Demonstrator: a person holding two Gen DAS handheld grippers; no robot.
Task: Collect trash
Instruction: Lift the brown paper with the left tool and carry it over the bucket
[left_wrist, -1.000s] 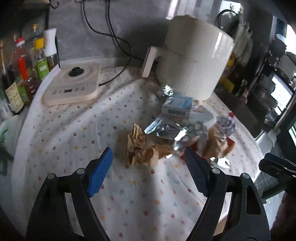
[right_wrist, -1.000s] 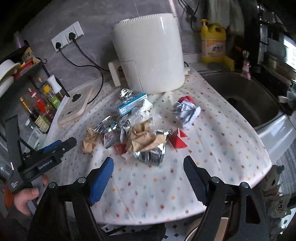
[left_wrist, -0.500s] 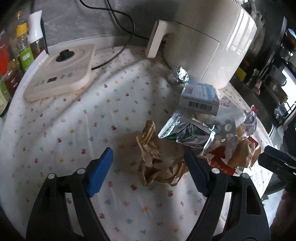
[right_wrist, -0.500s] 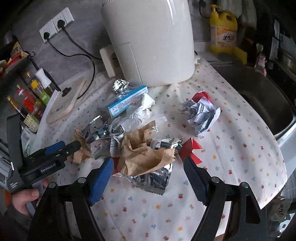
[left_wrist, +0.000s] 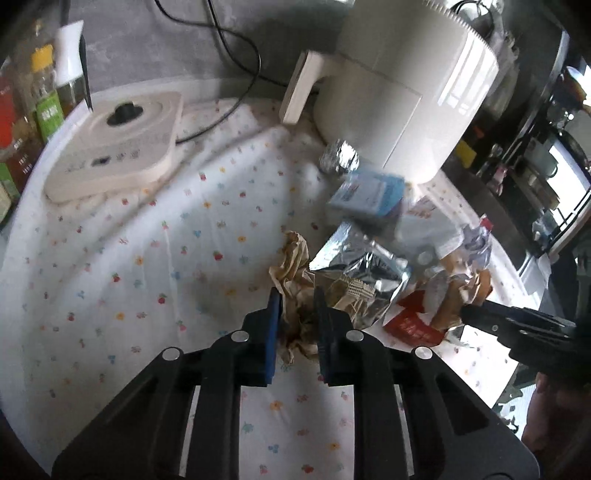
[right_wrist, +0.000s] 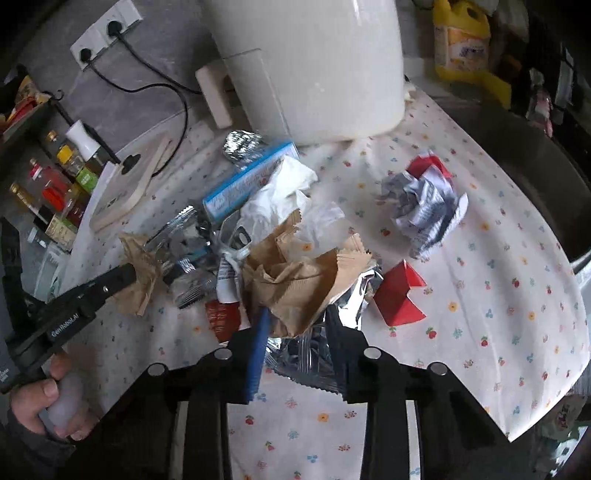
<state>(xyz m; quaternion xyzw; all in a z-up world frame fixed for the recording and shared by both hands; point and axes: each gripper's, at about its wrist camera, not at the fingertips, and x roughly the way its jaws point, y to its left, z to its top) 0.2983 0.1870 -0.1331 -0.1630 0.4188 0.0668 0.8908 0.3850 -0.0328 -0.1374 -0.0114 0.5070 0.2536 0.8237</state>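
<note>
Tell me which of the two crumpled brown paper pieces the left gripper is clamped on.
The left gripper grips the smaller brown paper wad at the pile's left edge; the bigger brown paper is in the right gripper.

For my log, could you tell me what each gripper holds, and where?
Left tongs pinch the crumpled brown paper at its near end; right tongs grip the brown paper bag by its near edge.

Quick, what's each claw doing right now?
Left claw: closed on crumpled brown paper.
Right claw: closed on brown paper bag.
</note>
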